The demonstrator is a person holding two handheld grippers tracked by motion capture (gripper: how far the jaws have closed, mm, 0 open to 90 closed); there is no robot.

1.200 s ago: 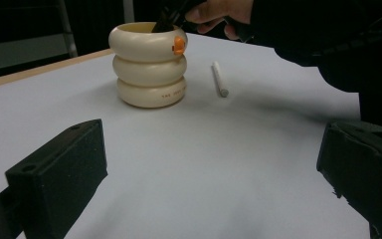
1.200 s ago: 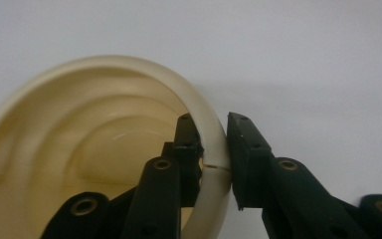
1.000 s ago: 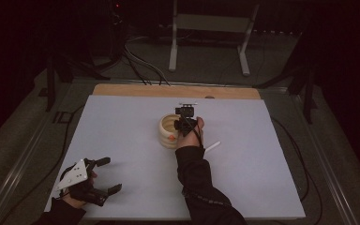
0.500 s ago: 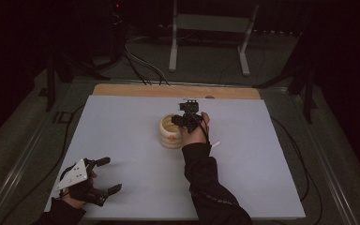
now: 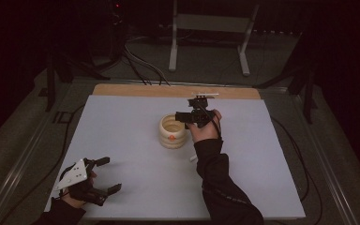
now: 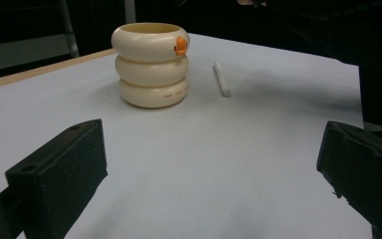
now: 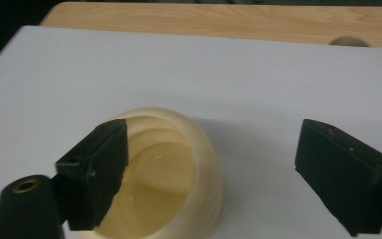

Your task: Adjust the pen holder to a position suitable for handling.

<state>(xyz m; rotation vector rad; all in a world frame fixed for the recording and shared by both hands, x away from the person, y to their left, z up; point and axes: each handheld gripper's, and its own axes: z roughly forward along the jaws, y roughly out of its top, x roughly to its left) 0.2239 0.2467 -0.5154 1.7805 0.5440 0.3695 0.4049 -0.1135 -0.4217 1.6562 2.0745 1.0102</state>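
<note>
Just above the cream ribbed cup (image 5: 173, 131) at mid-table (image 5: 122, 117), the right hand-held gripper (image 5: 187, 117) hangs, jaws just spread and empty. The cup looks stiff, light, slick; pinch its rim wall. The left hand-held gripper (image 5: 104, 174) gapes, well nearer.

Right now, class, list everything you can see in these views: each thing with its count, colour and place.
ringed holder: one, cream with an orange dot, mid-sheet, upright, open top.
stick: one, white, flat on the sheet beside the holder.
sheet: one, pale grey, covering the table.
table edge: one, wood, far side.
stand: one, grey metal, on the floor behind.
left gripper: black fingers open, near corner.
right gripper: black fingers open, above the holder.
</note>
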